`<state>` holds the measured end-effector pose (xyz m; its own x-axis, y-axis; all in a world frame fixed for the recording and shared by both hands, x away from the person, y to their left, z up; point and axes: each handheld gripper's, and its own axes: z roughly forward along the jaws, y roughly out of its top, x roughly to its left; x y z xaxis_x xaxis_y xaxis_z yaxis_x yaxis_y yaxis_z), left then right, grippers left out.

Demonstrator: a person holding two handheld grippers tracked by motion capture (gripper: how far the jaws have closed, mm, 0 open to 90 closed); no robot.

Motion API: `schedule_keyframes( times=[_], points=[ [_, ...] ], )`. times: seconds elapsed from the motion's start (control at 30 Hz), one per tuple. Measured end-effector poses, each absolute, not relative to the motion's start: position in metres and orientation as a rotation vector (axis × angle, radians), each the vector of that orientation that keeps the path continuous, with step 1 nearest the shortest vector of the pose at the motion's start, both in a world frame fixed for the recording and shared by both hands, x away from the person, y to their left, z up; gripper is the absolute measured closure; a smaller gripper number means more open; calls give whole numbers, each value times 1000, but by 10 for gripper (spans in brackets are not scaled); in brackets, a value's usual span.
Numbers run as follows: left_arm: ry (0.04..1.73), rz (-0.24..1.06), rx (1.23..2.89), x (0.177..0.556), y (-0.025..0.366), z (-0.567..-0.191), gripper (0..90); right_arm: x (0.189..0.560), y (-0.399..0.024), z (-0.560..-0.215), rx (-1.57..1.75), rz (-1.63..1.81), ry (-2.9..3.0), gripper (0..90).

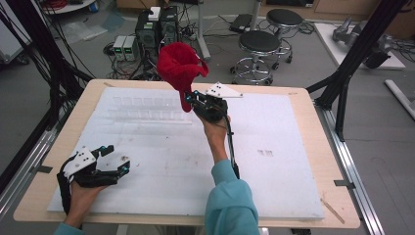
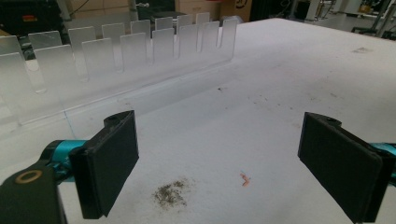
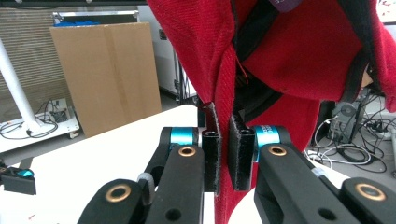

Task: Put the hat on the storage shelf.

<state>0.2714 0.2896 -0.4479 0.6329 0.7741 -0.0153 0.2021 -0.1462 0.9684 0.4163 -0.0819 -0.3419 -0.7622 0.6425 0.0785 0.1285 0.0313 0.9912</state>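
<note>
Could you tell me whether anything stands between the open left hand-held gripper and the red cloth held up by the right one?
Nothing visible does. The left hand-held gripper rests open near the table's near left; the red cloth, clamped in the right hand-held gripper, hangs above the far side, with bare white board between them.

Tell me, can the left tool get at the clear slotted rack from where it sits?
Probably yes. The left tool is open with nothing between its jaws, and bare white board lies between it and the clear rack. The right tool holds the red cloth up high.
</note>
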Motion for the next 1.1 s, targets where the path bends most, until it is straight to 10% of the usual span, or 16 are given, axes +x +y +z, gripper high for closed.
schedule_keyframes(
  times=[1.1],
  points=[
    [811,599,1679,271,289,-448,125,443,-75,-371,906,1758,1918,858]
  ],
)
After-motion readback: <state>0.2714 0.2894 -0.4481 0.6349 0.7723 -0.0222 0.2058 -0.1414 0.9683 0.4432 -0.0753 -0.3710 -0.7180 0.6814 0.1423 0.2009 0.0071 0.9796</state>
